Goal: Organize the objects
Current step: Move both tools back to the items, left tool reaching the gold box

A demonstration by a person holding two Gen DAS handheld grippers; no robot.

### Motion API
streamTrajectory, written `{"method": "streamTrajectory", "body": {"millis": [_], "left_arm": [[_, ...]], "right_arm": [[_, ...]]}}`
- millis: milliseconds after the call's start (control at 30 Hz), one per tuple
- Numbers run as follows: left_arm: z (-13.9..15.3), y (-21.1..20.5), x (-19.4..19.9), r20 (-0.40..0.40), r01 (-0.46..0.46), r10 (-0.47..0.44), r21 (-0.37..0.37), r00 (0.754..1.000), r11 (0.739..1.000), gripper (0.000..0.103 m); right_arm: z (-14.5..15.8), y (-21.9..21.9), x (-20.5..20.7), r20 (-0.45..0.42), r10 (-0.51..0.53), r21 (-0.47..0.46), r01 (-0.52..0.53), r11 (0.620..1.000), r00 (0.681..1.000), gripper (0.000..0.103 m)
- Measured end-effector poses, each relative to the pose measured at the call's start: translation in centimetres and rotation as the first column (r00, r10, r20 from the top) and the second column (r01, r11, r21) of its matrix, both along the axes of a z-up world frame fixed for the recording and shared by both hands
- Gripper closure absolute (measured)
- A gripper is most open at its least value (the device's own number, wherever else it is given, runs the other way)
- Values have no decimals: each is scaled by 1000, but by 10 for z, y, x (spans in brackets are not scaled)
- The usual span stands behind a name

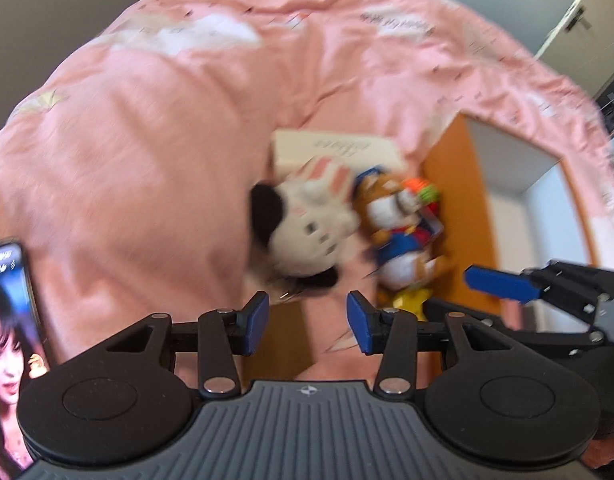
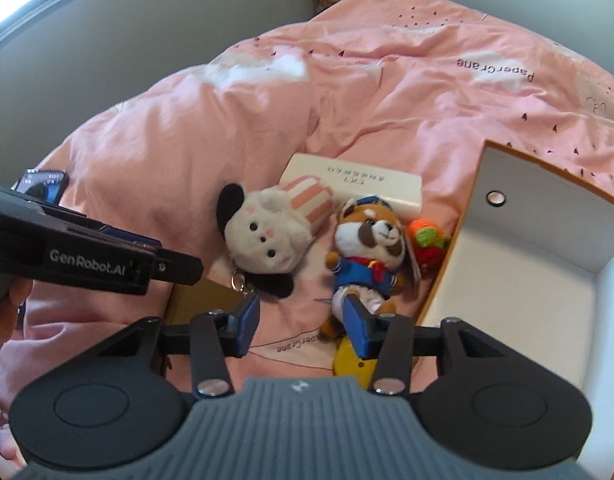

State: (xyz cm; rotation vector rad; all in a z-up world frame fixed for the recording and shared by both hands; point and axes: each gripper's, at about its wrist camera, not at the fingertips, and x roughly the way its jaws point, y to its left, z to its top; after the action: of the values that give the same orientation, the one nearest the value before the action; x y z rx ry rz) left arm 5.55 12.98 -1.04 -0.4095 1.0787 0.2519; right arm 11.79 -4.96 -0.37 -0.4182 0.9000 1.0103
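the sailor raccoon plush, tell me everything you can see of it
The sailor raccoon plush is a small soft toy with brown and white fur, dark eye patches, a blue cap, a blue sailor jacket and a red neckerchief. It lies on its back on the pink duvet, head toward the white box and feet toward the camera. A tag hangs at its side. The crocheted orange and green toy lies against its side, and the orange storage box stands just beyond that.

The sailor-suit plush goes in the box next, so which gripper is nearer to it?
Right. The right gripper hovers over the sailor-suit plush at its feet; the left gripper sits nearer the white plush.
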Motion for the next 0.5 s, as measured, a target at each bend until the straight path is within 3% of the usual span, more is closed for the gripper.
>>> {"method": "streamTrajectory", "body": {"millis": [233,500], "left_arm": [[-31,6,-1,-120,-26,25,-11,992,1000,40],[-57,7,9,-179,-52,50,-9,983,999,29]], "right_arm": [[-12,10,-1,-10,34,-27,-34,999,999,57],[-17,10,3,-26,35,-39,-36,999,999,57]]}}
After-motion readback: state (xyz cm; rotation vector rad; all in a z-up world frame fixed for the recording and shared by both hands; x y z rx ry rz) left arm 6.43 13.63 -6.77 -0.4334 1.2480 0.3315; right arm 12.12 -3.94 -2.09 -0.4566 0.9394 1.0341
